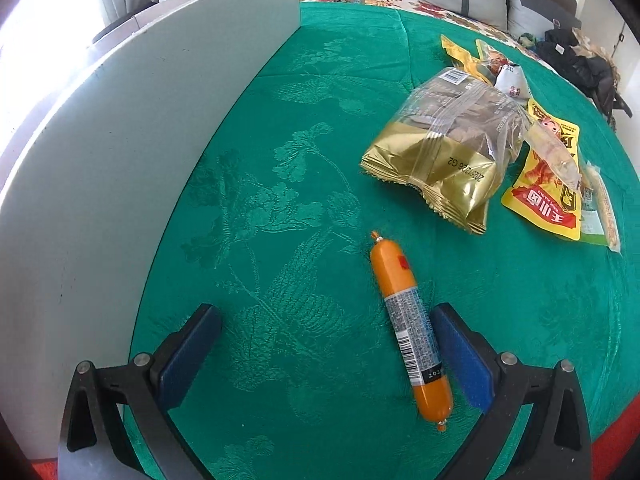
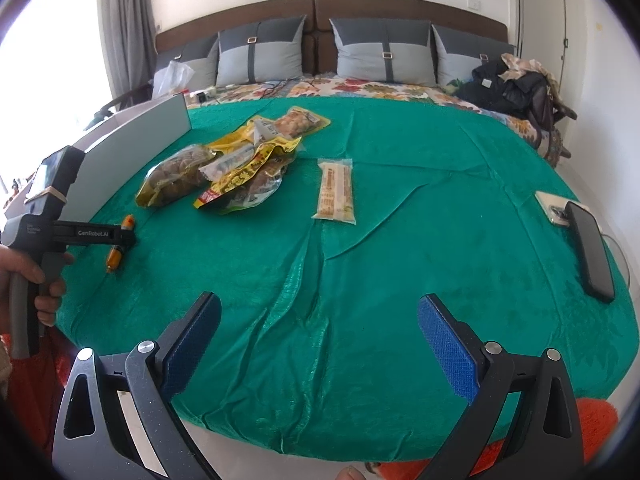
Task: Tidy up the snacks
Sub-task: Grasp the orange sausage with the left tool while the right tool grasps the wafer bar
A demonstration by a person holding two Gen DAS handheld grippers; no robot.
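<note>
Surface: green patterned cloth [image 1: 304, 168] spread over a bed. Left gripper [image 1: 326, 354]: jaws wide apart, lowered over the cloth, gripping nothing; an orange sausage stick [image 1: 408, 328] lies between its fingers, close against the right-hand blue pad, whether touching cannot be told. The same sausage appears in the right wrist view [image 2: 120, 242], partly hidden behind the left gripper's fingers, with a hand [image 2: 28, 276] on the grip. Right gripper [image 2: 318, 344]: jaws wide apart, empty, held above a bare stretch of cloth near the front edge. Container: a white box [image 1: 168, 92] at the left edge of the cloth, only its outer wall visible; its contents cannot be seen from either view. Loose snacks, none in any container: a clear bag of gold-wrapped packets [image 1: 452, 148]; just beside and partly under it, a yellow pouch [image 1: 548, 196] with red band; further yellow packets [image 1: 460, 54] behind. Set apart toward the middle of the cloth, a long pale wrapped bar [image 2: 335, 192]. Other items: two phones [image 2: 588, 248] at the right edge of the cloth; dark clothing [image 2: 508, 88] heaped near the pillows [image 2: 260, 54].
</note>
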